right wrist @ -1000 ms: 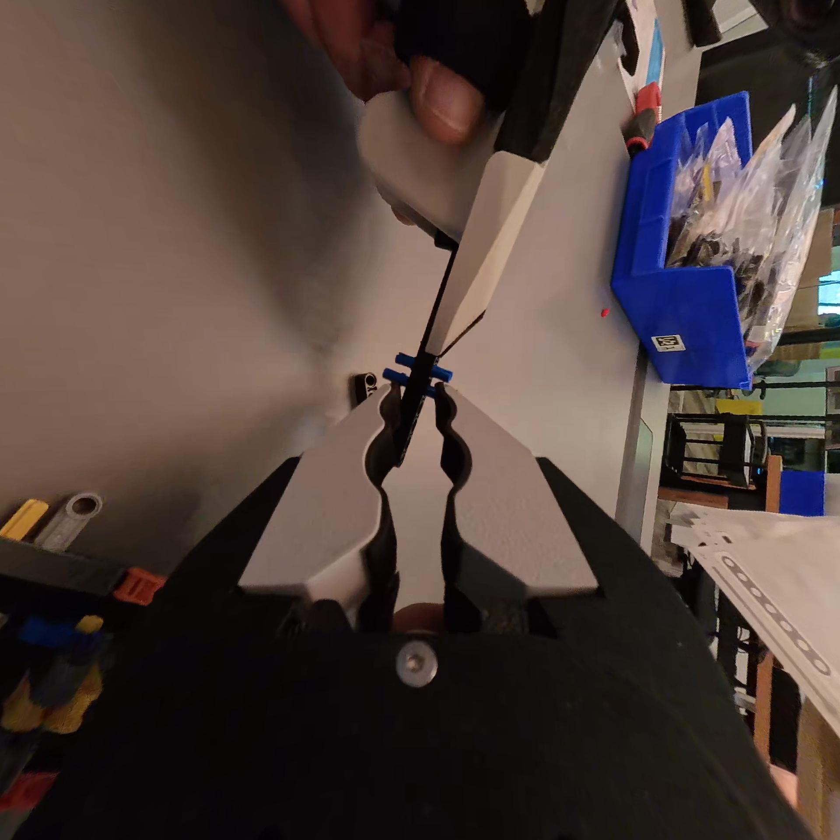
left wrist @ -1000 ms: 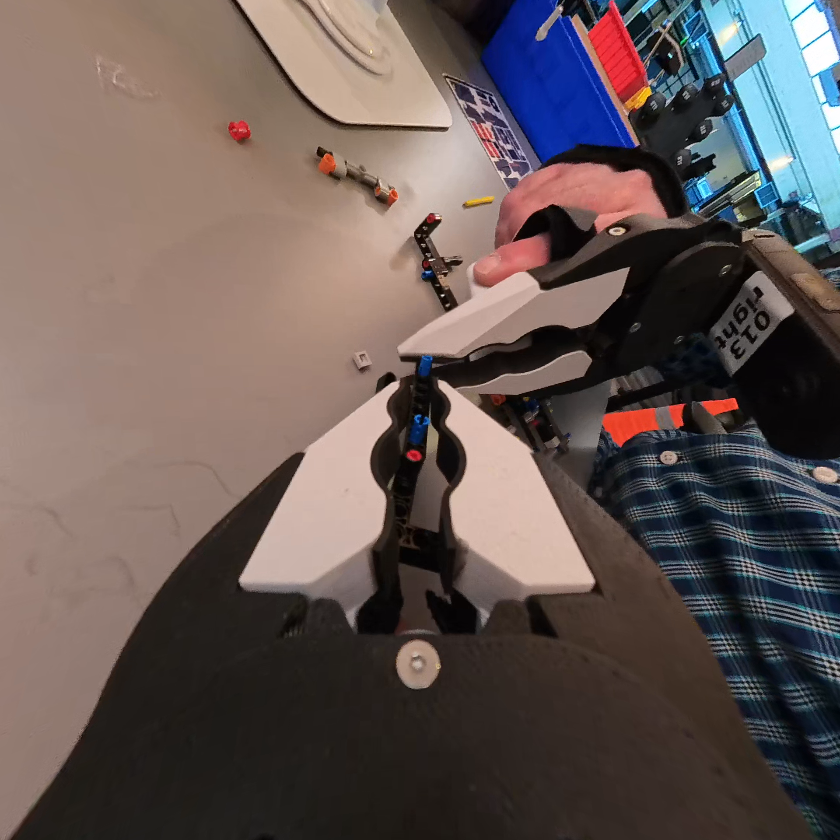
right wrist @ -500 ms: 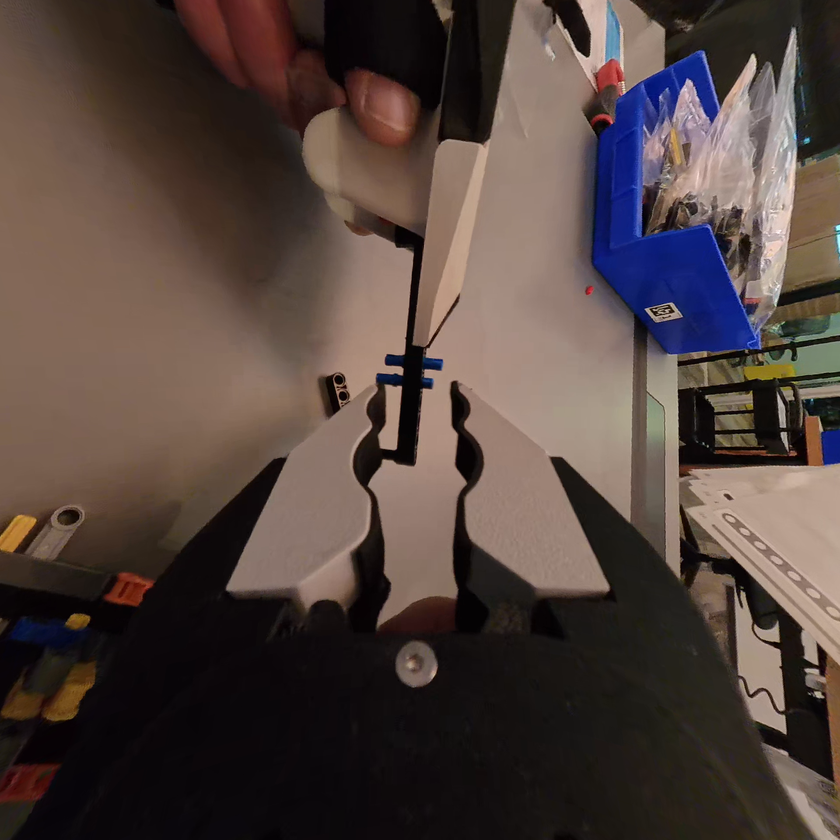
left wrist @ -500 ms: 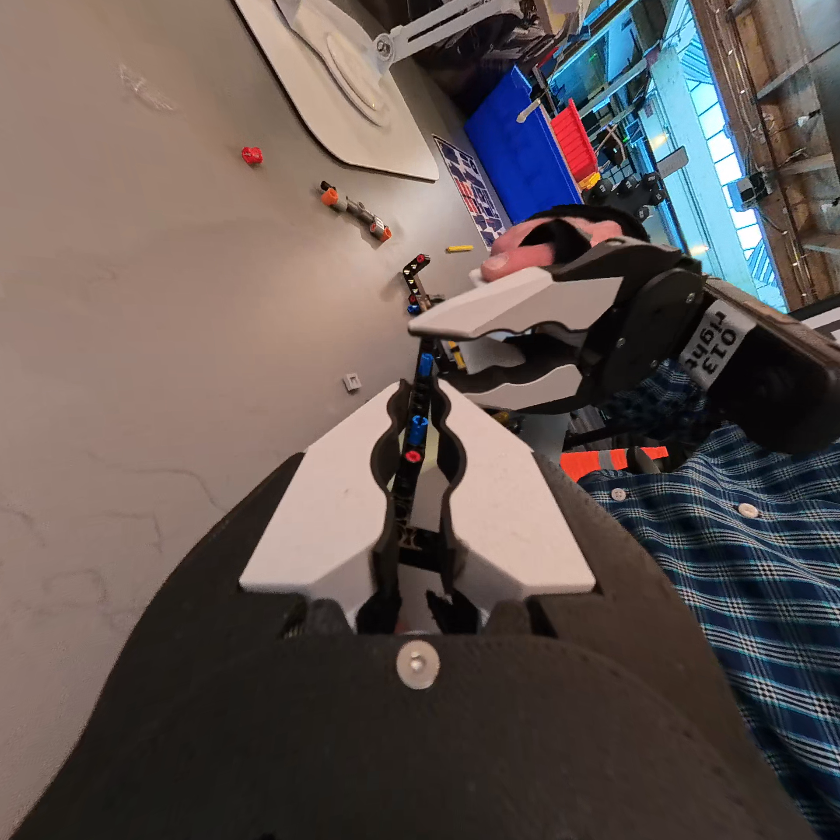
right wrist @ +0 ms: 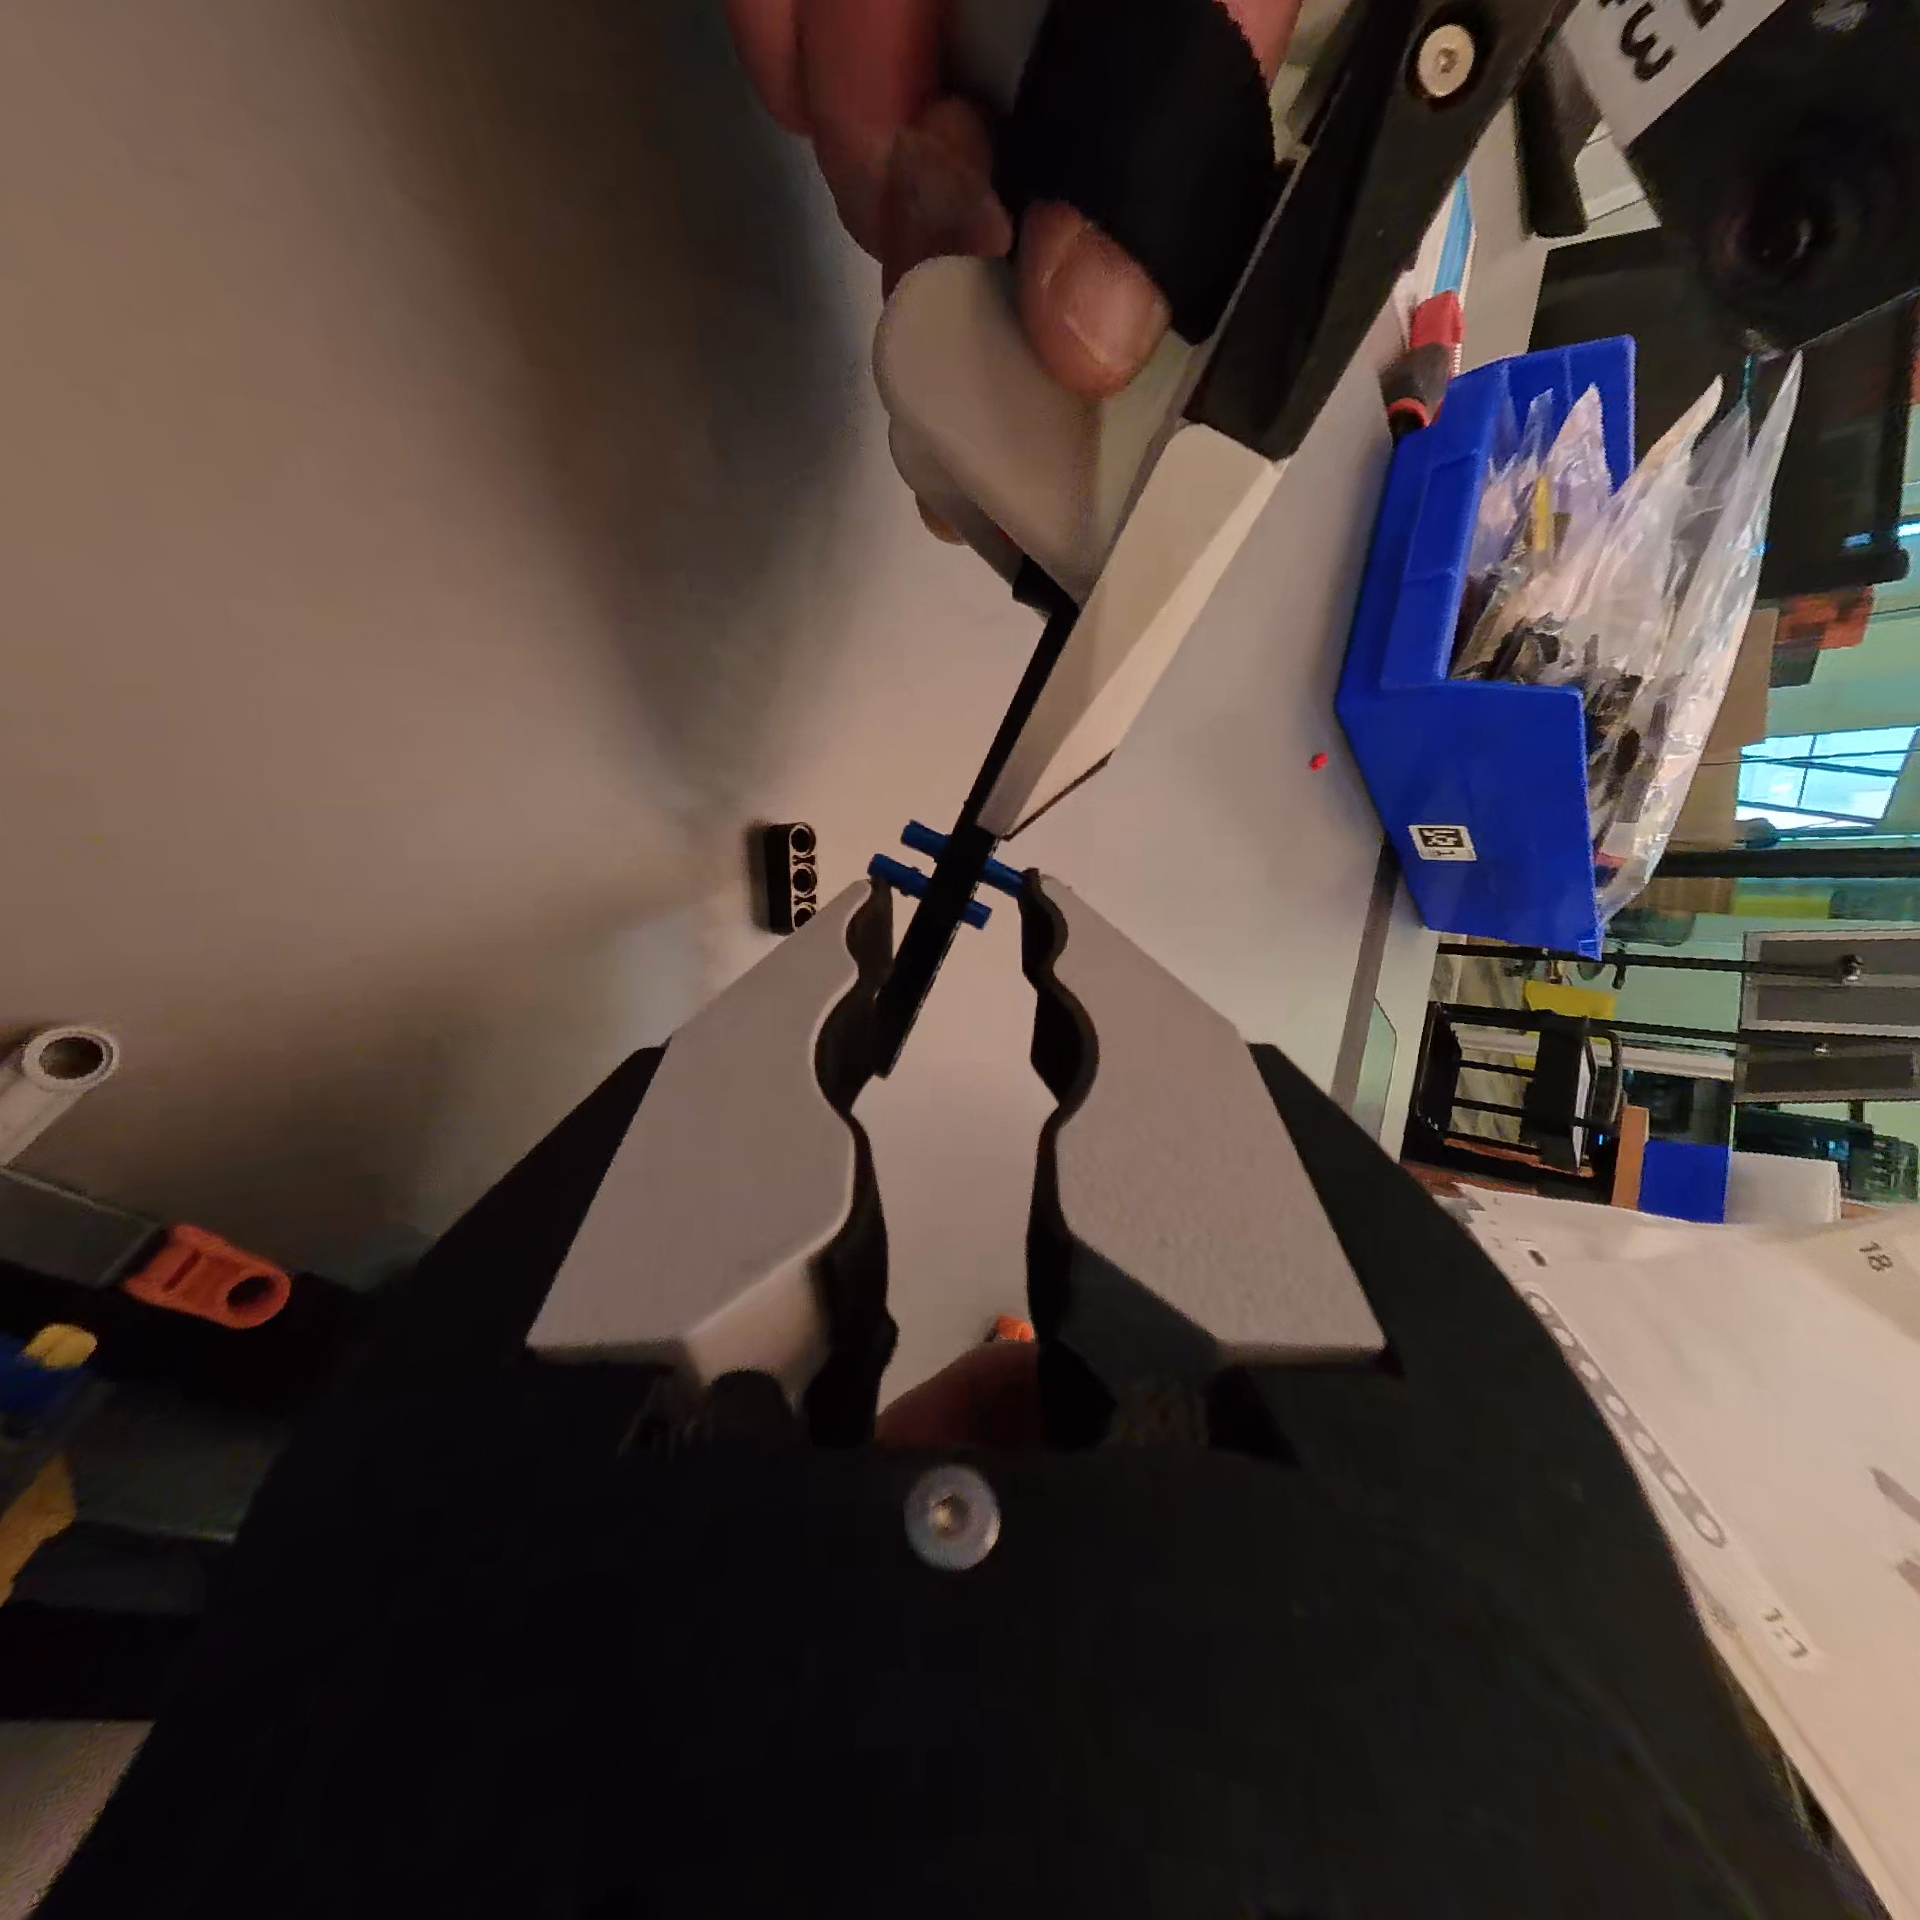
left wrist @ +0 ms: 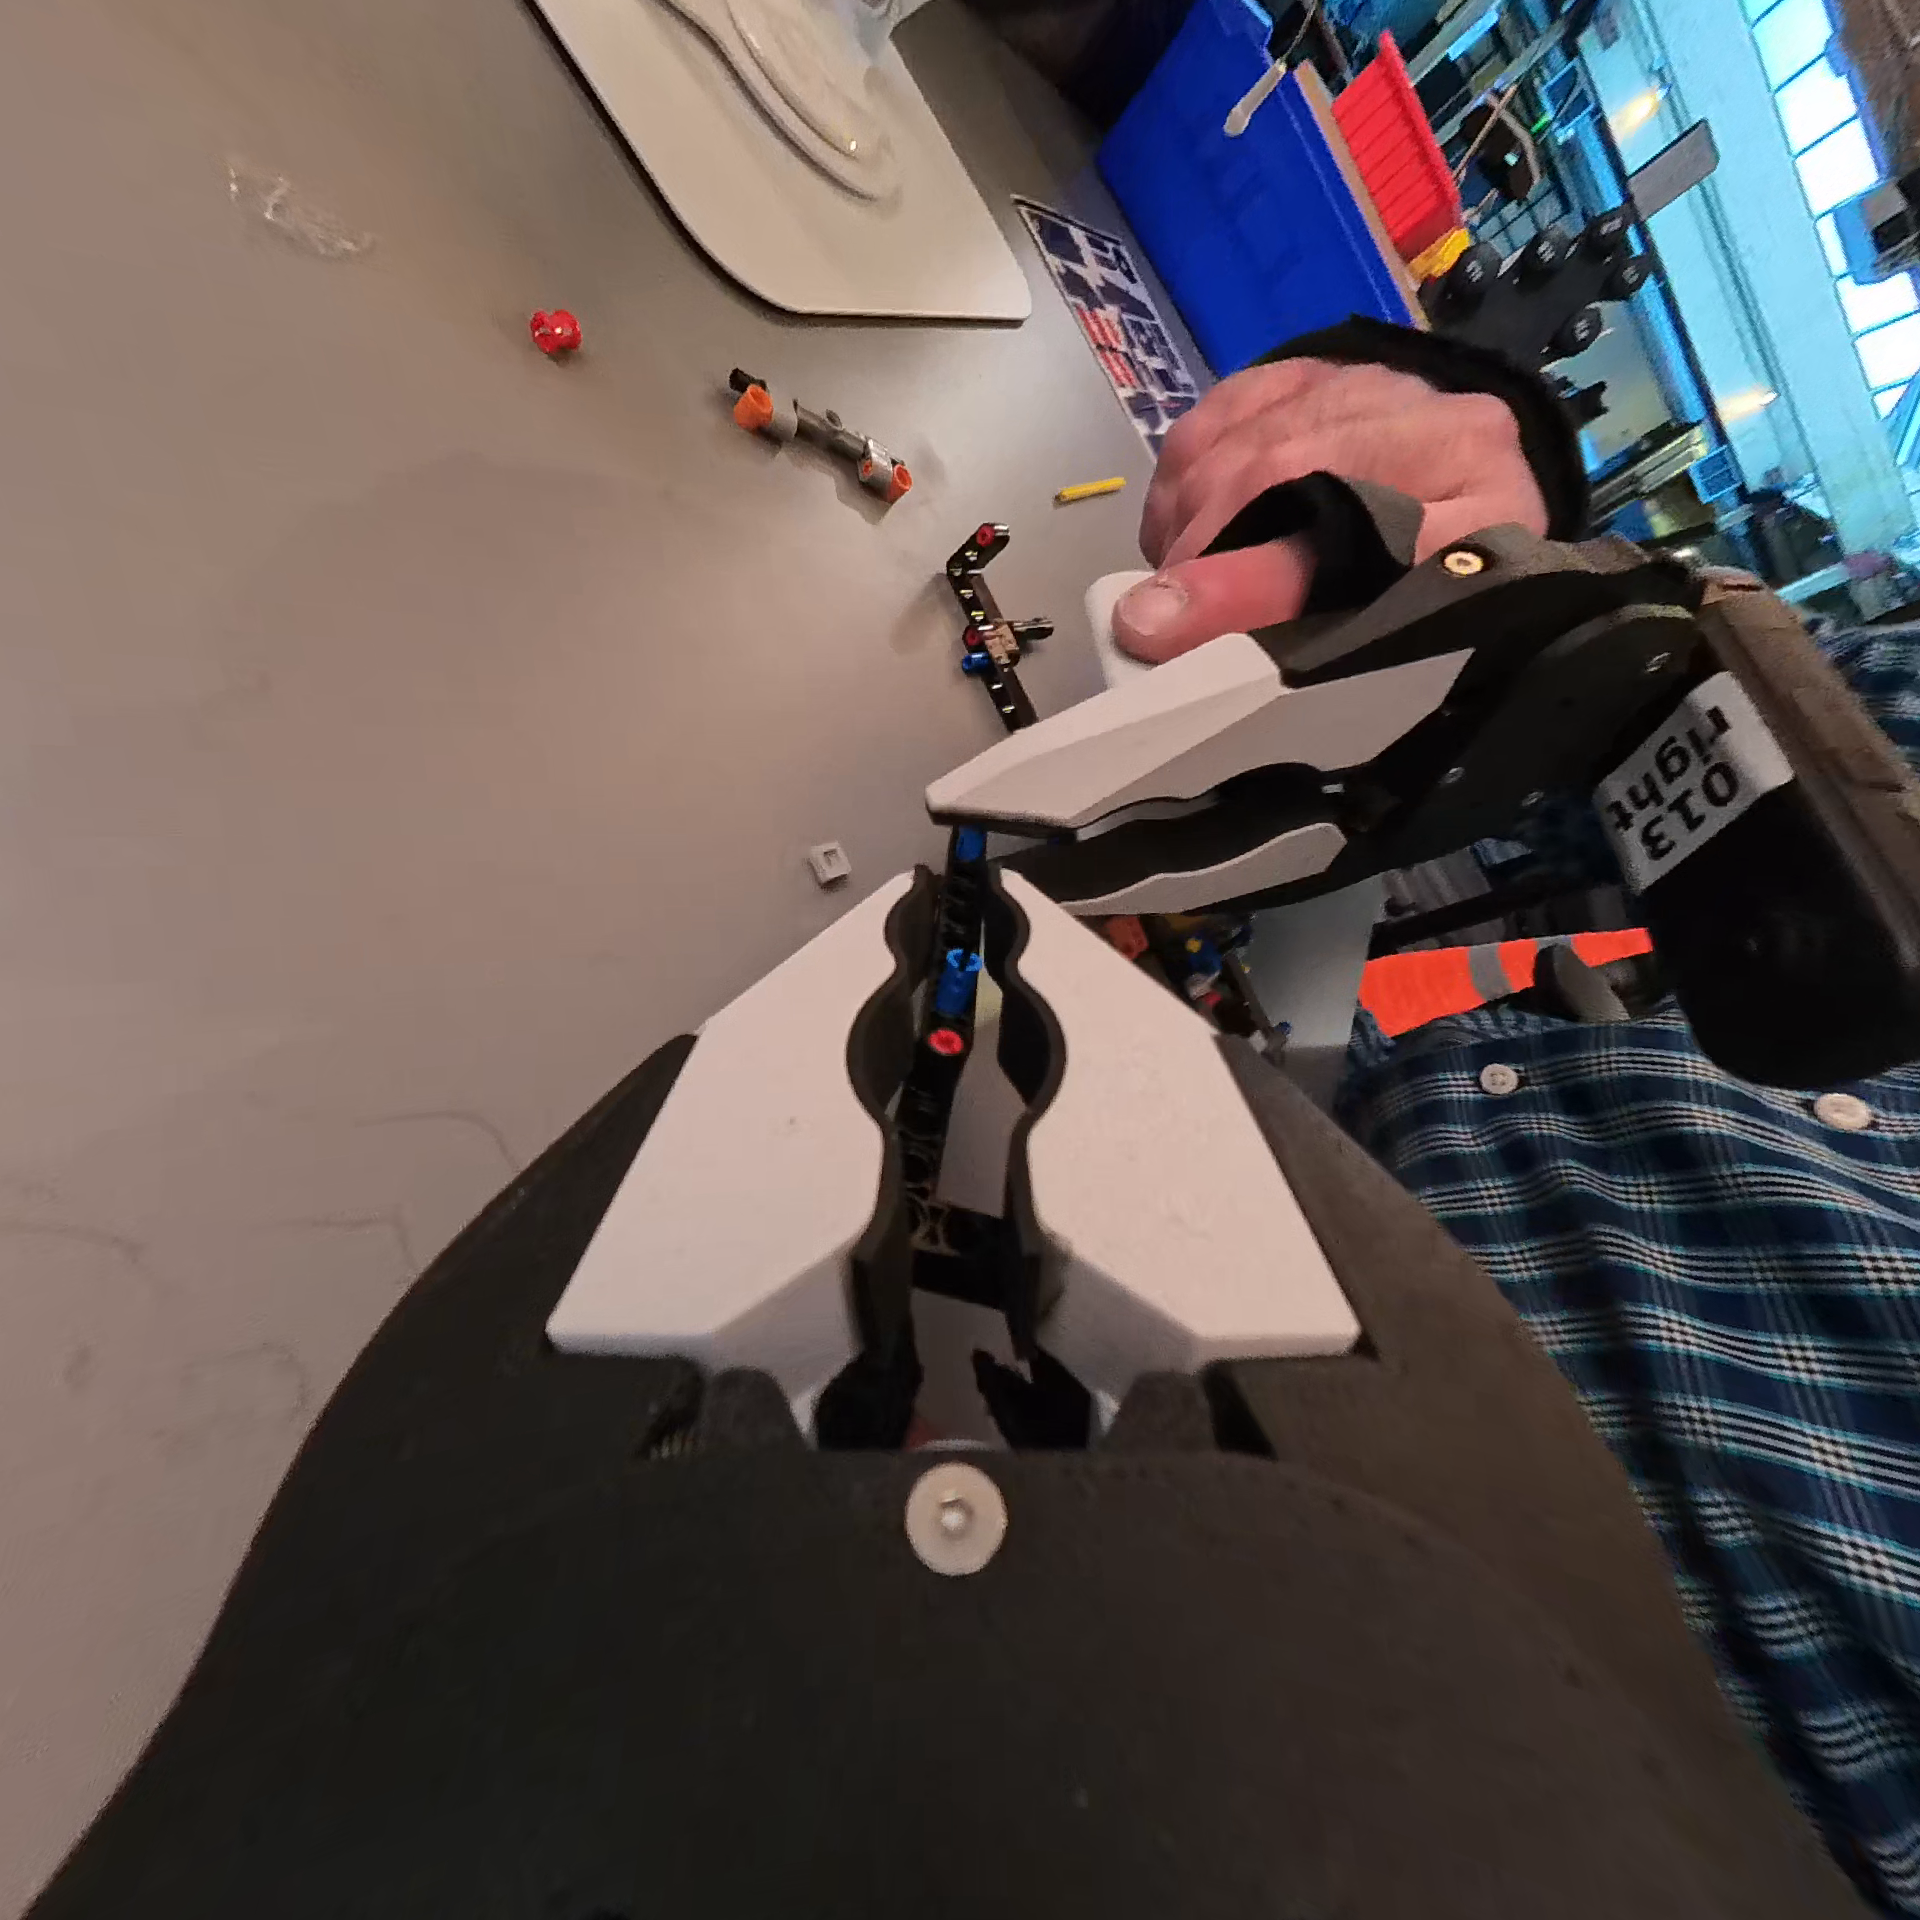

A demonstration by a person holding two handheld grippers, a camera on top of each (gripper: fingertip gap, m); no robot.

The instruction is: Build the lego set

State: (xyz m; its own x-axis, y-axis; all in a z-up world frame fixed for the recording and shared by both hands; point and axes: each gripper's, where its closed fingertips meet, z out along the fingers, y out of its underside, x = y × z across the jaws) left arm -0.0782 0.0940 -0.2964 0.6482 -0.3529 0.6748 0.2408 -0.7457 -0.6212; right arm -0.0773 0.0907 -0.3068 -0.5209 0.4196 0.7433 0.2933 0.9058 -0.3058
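Left wrist view: I keep my left gripper clenched on the beam, steadying it so my released right gripper can straddle its pins.

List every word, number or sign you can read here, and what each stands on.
I do not quote writing; these bear it:
White label on the right gripper.
Another label on the left gripper: cropped.
White sticker on the blue bin.
Instruction pages: small numbers.
Blue printed sheet on the table: blurred.
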